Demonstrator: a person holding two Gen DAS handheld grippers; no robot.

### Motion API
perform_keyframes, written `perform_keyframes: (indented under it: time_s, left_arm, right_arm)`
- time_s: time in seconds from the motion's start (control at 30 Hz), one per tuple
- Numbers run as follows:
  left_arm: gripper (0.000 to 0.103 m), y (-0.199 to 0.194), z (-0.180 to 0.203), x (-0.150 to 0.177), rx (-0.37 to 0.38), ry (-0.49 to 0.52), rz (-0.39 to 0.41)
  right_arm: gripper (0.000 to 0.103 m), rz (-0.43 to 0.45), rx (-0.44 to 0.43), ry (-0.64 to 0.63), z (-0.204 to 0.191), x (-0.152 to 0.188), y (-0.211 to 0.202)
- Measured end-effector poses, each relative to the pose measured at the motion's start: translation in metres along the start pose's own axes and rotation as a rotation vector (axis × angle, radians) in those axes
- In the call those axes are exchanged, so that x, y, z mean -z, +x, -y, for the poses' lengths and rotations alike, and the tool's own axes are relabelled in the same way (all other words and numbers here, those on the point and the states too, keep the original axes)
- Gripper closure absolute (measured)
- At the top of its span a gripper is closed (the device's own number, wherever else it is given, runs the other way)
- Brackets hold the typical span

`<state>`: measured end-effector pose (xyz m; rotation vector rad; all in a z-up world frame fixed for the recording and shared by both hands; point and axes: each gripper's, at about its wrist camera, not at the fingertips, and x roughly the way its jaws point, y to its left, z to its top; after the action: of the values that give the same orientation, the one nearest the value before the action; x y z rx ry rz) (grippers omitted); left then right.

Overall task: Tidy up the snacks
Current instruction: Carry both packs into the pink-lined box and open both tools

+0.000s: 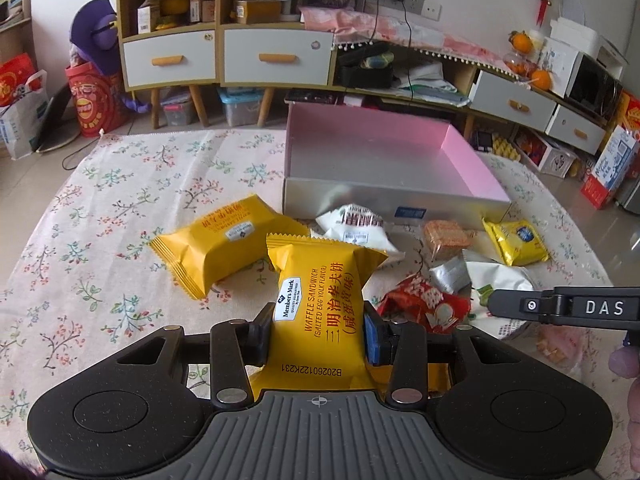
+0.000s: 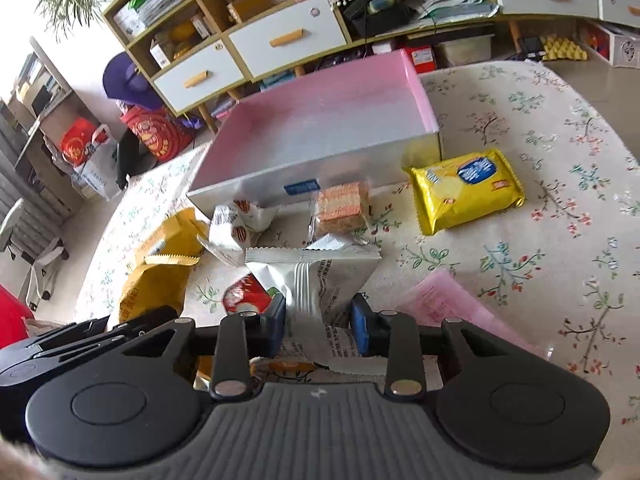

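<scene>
Had left gripper (image 1: 318, 330) pinching yellow foil waffle-sandwich packet (image 1: 320, 292), centre frame, lifted off floral cloth. Right gripper (image 2: 318, 326) pads flanked white crinkled foil packet (image 2: 320, 280), lower centre; couldn't tell whether they pressed it. Judged both light, puffy, slippery, contents crushable: gripped mid-body, gently. Pink-lined cardboard box (image 1: 472, 160) sat upper right.

Both claws are the same build: the left claw (image 1: 318, 338) and right claw (image 2: 318, 330) are matte black with a ribbed grey plate in the middle and a round disc on each side. Silver pivot pins sit on the black link arms, and the pads (image 2: 362, 330) are blue. White "DAS" lettering runs along the side of the right one.
</scene>
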<state>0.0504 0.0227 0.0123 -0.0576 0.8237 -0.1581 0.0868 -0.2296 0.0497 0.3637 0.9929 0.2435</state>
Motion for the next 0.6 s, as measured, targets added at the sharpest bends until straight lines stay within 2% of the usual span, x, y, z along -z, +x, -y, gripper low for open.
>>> perform_keyframes:
  time_s: [0.33, 0.6]
  left_arm:
    - [0.064, -0.004, 0.008, -0.031, 0.008, 0.038, 0.022]
    - [0.064, 0.024, 0.014, -0.066, -0.017, 0.09, 0.049]
  right_arm:
    - [0.073, 0.061, -0.011, 0.067, 0.002, -0.029, -0.011]
    - [0.073, 0.108, -0.023, 0.119, 0.019, -0.066, 0.006]
